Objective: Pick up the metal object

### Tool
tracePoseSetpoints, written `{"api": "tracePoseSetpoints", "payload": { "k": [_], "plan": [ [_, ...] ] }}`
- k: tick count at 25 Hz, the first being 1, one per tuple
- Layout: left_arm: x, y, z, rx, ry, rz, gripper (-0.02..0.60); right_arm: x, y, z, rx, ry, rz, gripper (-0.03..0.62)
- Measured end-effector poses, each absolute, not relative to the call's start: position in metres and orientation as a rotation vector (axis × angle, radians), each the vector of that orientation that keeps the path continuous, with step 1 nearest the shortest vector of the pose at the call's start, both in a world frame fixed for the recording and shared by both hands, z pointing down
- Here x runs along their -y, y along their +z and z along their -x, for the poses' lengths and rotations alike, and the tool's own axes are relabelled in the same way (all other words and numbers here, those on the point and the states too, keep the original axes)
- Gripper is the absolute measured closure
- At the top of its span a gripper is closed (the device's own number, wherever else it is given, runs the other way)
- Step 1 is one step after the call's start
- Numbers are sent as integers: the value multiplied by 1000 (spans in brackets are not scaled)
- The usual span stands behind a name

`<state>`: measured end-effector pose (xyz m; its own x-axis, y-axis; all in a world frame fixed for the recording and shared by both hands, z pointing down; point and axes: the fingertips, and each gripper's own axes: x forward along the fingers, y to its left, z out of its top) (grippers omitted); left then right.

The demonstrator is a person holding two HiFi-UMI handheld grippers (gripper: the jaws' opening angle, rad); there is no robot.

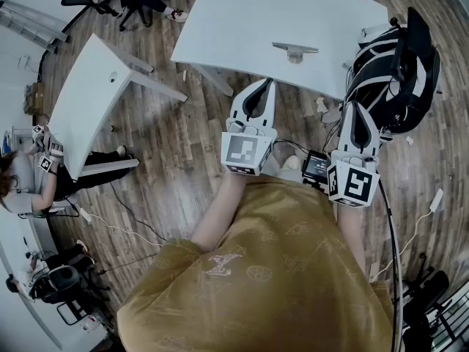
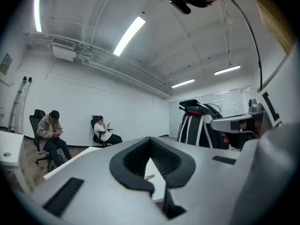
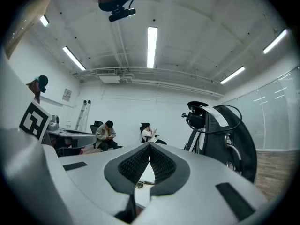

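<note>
Left arm: I see the forearm stretched forward and the left gripper [image 1: 268, 83] held level, its nose at the near edge of the white table [image 1: 242, 20].
Right arm: the right gripper [image 1: 350, 107] is also level, beside the left one but apart from it, by the table's right corner.
Left fingers: the tips are pressed together with nothing between them.
Right fingers: these are closed tip to tip too, gripping nothing.
Metal object [image 1: 295, 50]: it lies untouched on the table near the front edge, ahead of both grippers.
</note>
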<state>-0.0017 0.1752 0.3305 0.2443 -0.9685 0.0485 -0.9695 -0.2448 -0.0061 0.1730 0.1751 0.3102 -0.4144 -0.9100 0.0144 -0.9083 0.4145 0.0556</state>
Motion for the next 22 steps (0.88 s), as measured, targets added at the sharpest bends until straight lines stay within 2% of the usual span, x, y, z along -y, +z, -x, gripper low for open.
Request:
{"api": "tracePoseSetpoints", "payload": {
  "k": [22],
  "plan": [
    [-92, 337, 42, 1864, 51, -2476, 575, -108, 319, -129, 2573, -93, -1736, 585]
  ]
}}
